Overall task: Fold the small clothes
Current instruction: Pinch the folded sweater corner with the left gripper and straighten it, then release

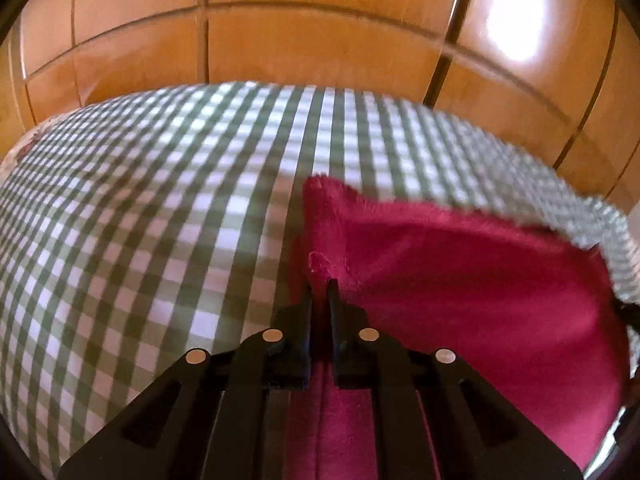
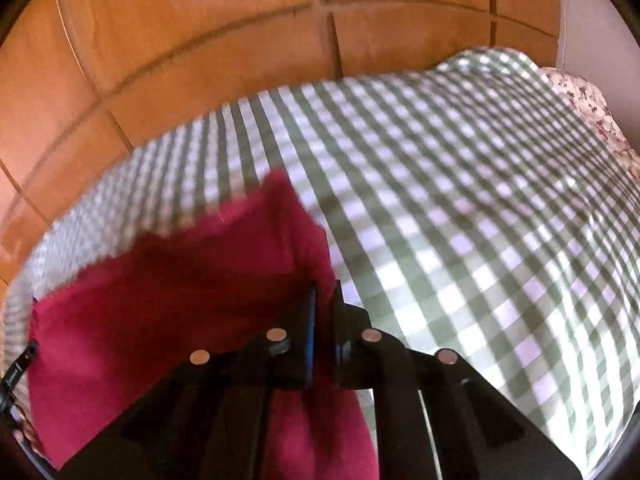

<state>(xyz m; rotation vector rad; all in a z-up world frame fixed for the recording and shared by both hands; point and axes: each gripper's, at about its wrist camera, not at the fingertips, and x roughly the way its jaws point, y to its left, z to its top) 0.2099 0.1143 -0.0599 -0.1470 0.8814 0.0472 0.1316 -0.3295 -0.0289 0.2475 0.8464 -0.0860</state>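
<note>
Left tongs (image 1: 320, 284) pinching cloth | red cloth (image 1: 460, 272) blurred, edge frayed

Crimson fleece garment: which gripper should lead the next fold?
Neither clearly; both are pinched on the crimson fleece garment. Slight edge left: the left gripper grips at a visible edge, with open green-and-white checked bedcover beside it. The right gripper is equally clamped.
</note>
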